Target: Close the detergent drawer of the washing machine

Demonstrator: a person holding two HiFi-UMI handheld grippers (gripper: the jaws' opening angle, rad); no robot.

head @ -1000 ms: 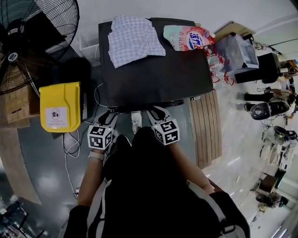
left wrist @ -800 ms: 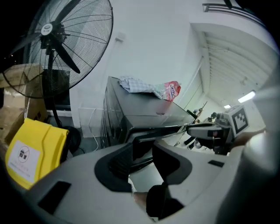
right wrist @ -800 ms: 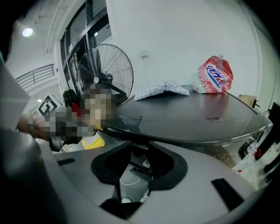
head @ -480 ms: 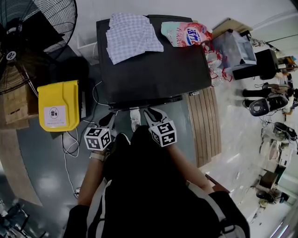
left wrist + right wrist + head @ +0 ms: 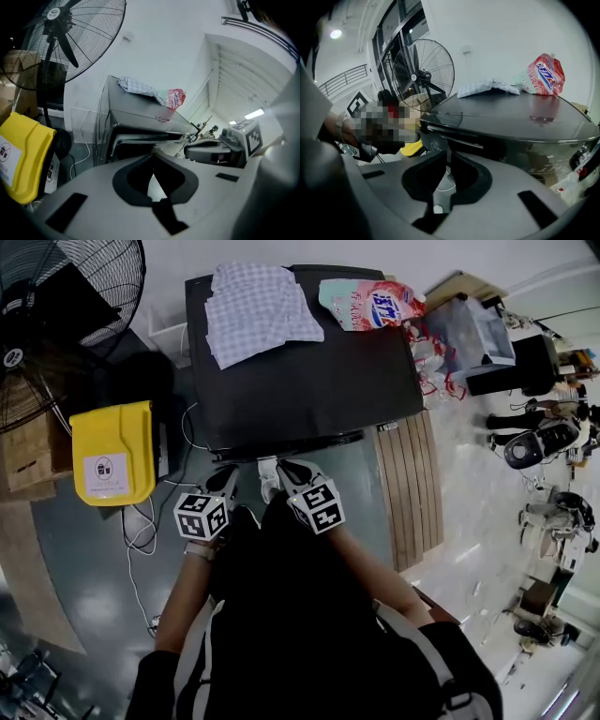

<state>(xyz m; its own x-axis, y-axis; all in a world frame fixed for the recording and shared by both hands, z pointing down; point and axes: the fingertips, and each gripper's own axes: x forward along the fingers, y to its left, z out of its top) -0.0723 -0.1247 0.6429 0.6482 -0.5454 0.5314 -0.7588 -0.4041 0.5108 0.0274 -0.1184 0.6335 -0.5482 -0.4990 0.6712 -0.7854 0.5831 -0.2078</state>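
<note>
Black washing machine (image 5: 309, 381), checked cloth (image 5: 261, 310), pink pouch (image 5: 366, 304), yellow bin (image 5: 111, 454)

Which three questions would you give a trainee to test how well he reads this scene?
1. Choose one: what lies beside the checked cloth on the washing machine? A a red detergent pouch; B a bottle; C a basket.
2. True or false: the left tool holds the cloth.
3. Which colour is the bin at the machine's left in the head view?
Key: 1 A. 2 False: its jaws are shut on nothing. 3 Yellow.
</note>
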